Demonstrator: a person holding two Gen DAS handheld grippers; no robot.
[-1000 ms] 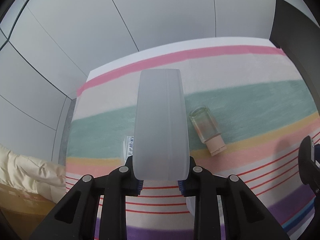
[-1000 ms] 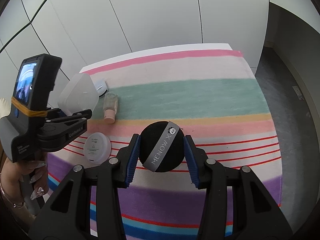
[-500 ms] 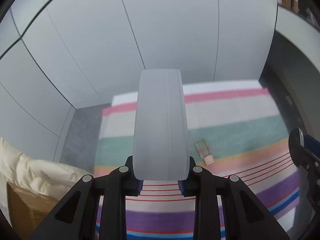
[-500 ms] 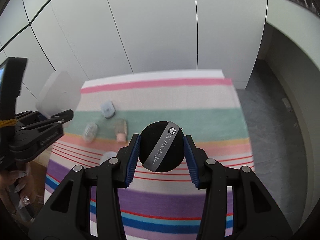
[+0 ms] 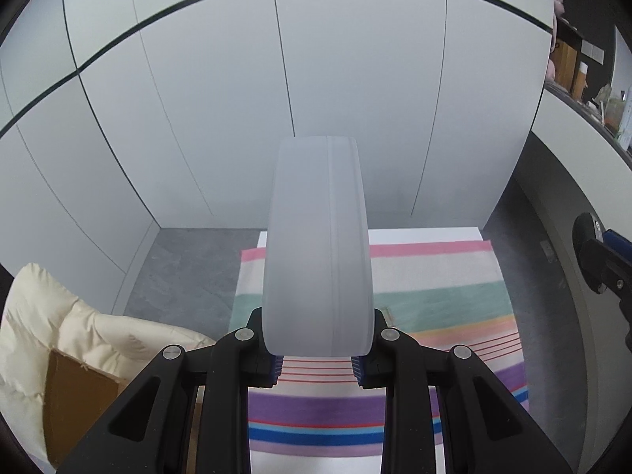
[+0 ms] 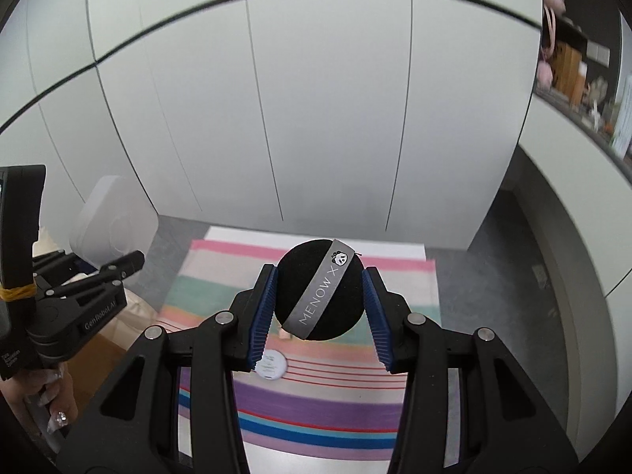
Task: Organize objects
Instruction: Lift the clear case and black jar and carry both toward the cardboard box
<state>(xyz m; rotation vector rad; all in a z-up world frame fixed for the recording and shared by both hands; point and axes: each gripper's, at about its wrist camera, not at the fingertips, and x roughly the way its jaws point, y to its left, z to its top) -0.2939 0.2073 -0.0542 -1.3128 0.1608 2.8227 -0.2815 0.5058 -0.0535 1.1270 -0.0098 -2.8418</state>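
- left wrist view: my left gripper (image 5: pixel 316 369) has its blue pads pinching a frosted white case (image 5: pixel 318 245) edge-on, so the case stands upright between the fingers and hides much of the striped cloth (image 5: pixel 442 276) far below. a cream padded jacket (image 5: pixel 59 316) lies over a cardboard box (image 5: pixel 75 399) at the lower left. the tip of my right gripper (image 5: pixel 600 260) pokes in at the right edge.
- right wrist view: the right gripper (image 6: pixel 320 312) clamps a black round puff (image 6: pixel 320 290) by its sides (grey band reading "menow x" across it). under it on the cloth (image 6: pixel 316 407) lies a small white round tin (image 6: pixel 271 364). off to the left i see the left gripper (image 6: pixel 118 266) holding the case (image 6: pixel 112 221) up in the air, a hand (image 6: pixel 47 407) on its handle.
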